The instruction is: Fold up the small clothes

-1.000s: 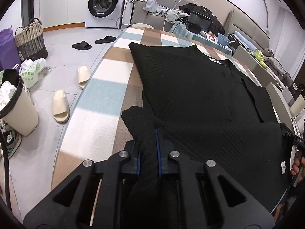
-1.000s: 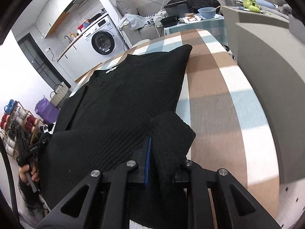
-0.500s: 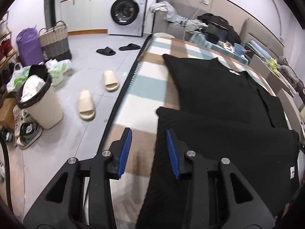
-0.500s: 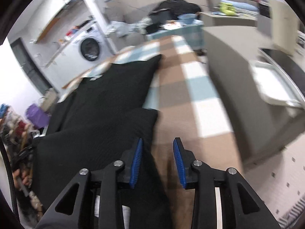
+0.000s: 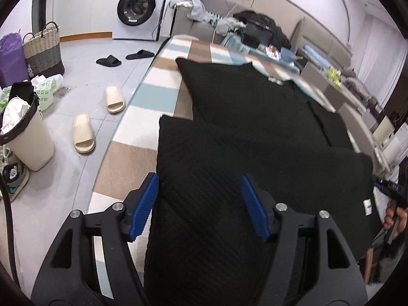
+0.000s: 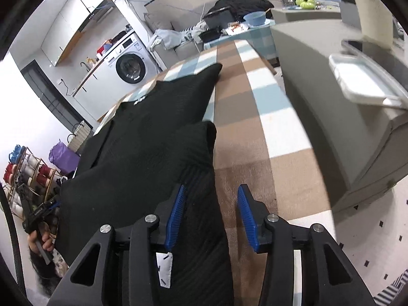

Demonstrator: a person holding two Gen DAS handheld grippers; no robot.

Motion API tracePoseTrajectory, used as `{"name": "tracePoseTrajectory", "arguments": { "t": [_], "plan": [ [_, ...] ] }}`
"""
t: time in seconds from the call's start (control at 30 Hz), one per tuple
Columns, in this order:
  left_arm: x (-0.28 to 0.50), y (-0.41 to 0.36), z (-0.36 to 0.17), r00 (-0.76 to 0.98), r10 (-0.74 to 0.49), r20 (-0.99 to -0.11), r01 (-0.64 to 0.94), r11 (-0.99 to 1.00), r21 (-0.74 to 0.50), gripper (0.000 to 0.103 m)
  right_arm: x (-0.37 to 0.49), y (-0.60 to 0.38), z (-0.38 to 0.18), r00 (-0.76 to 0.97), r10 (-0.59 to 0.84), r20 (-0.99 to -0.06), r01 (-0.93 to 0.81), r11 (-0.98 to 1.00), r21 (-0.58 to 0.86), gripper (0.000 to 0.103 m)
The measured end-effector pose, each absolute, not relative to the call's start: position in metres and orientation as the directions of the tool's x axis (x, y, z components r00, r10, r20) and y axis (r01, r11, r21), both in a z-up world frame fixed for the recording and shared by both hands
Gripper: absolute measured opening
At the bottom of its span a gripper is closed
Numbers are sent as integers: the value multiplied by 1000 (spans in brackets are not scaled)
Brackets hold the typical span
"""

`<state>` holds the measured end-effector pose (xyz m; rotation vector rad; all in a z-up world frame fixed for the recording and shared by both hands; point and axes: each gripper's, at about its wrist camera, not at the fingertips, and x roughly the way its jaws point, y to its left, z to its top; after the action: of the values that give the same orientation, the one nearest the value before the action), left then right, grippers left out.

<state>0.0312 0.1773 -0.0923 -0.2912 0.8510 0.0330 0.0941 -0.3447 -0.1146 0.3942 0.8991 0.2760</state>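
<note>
Centre frame, black ribbed knit garment (image 5: 255, 132) folded once; left gripper (image 5: 200, 205) and right gripper (image 6: 210, 215) just opened wide, nothing gripped; further folds judged outstanding.

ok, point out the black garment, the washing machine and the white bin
black garment (image 5: 250, 132), left wrist view, the flat knit middle.
washing machine (image 5: 136, 7), left wrist view, its round door.
white bin (image 5: 30, 140), left wrist view, its side wall.

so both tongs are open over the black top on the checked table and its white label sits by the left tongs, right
Not quite: the white label lies by the right tongs, as the right wrist view shows. The rest holds: both the right and the left tongs have just been opening and stand open over the black top on the checked table.
</note>
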Motion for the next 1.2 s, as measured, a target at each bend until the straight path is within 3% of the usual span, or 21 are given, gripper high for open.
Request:
{"name": "tracePoseTrajectory", "arguments": {
  "t": [0.2, 0.47, 0.73, 0.83, 0.87, 0.93, 1.0, 1.1, 1.2],
  "plan": [
    [39, 173, -103, 625, -75, -777, -159, 962, -221, 64, 106, -335, -120, 556, 470, -686, -135, 865, 483, 50],
    [42, 175, -106, 602, -39, -798, -183, 965, -185, 59, 95, -324, -110, 512, 558, -653, -278, 827, 489, 50],
    [48, 191, -111, 604, -58, -795, -215, 949, -232, 59, 100, -332, -113, 529, 469, -708, -231, 882, 411, 50],
    [49, 188, -112, 597, -51, -801, -208, 954, -216, 59, 104, -329, -115, 519, 475, -711, -239, 879, 413, 47],
    [48, 187, -111, 597, -54, -800, -202, 955, -216, 57, 103, -326, -114, 514, 492, -703, -258, 870, 421, 37],
    [46, 183, -111, 600, -65, -798, -179, 961, -213, 32, 97, -322, -109, 523, 498, -692, -289, 867, 405, 33],
    [43, 180, -109, 613, -62, -788, -164, 965, -204, 19, 93, -318, -103, 546, 490, -680, -311, 872, 378, 15],
    [37, 179, -100, 655, -26, -756, -166, 970, -178, 8, 91, -320, -97, 585, 464, -665, -300, 886, 354, 5],
    [30, 180, -88, 705, -36, -708, -156, 966, -205, 5, 87, -323, -91, 619, 460, -636, -295, 887, 354, 5]
  ]
}}
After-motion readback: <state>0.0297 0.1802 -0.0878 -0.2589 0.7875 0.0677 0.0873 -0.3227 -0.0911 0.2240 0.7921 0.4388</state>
